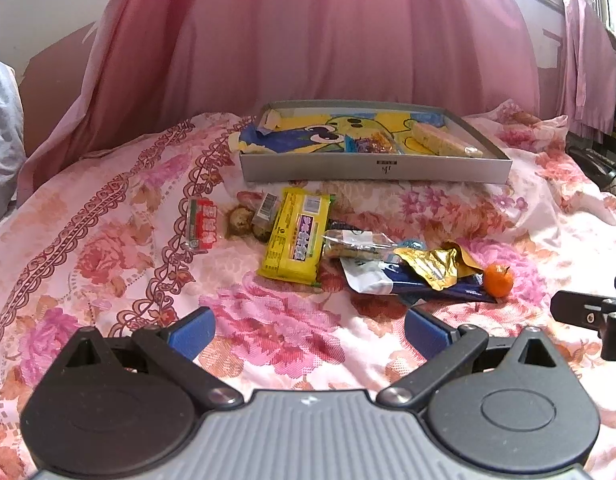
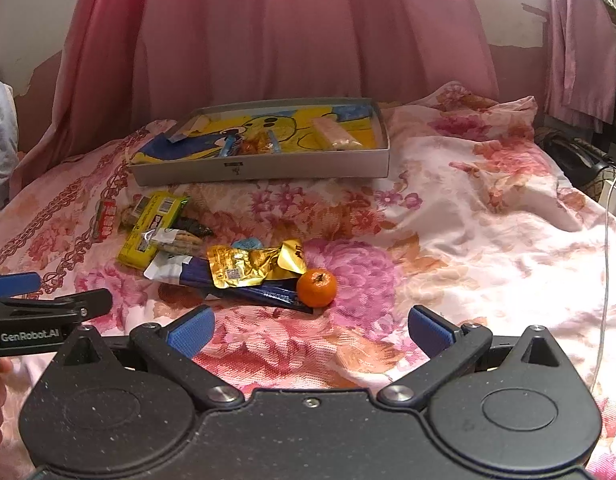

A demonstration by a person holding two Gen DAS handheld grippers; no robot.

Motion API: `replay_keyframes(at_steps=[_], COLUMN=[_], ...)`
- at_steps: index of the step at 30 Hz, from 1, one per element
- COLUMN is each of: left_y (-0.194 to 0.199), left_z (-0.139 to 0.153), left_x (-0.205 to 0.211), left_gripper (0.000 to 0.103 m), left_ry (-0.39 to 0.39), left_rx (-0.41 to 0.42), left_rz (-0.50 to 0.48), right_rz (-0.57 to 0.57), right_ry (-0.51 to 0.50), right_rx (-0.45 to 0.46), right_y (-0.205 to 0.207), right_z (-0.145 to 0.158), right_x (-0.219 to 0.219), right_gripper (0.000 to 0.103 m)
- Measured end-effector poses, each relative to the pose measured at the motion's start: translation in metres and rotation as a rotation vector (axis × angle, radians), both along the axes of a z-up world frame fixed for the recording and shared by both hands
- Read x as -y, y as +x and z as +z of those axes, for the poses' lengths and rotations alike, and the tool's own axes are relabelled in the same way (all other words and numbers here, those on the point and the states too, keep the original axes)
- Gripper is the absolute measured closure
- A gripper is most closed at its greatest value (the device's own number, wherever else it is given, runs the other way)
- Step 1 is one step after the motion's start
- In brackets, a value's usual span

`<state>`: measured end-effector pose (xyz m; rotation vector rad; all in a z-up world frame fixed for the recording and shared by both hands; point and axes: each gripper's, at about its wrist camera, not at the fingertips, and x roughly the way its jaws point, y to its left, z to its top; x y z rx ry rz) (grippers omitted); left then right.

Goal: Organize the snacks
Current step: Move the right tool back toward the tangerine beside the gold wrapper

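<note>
While a few snacks lie in the box (image 1: 371, 170), most wait on the bed (image 1: 108, 240), both grippers (image 1: 309, 334) (image 2: 311, 332) wide, empty.

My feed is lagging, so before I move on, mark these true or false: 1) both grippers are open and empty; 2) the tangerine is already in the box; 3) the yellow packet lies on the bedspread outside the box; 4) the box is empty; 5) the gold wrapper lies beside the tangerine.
1) True. The left gripper and the right gripper are both open, holding nothing.
2) False. The tangerine sits on the bedspread, in front of the box.
3) True. The yellow packet lies on the bedspread, outside the box.
4) False. The box already holds a pale wrapped bar and another small snack.
5) True. The gold wrapper lies just left of the tangerine.
</note>
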<state>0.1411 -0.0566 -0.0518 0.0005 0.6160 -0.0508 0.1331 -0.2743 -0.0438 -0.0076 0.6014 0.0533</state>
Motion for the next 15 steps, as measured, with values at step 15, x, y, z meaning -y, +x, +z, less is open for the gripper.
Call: replay_keyframes(at_steps=[15], left_y=[0.015], left_z=[-0.006], left_x=[0.004], left_gripper=[0.000], left_ry=[0.016], left_rx=[-0.005], left_rz=[-0.088], right_rz=[0.015], right_ry=[0.015], right_rx=[-0.049], right_y=[0.008], right_z=[-0.005], right_x=[-0.004], right_gripper=[0.001])
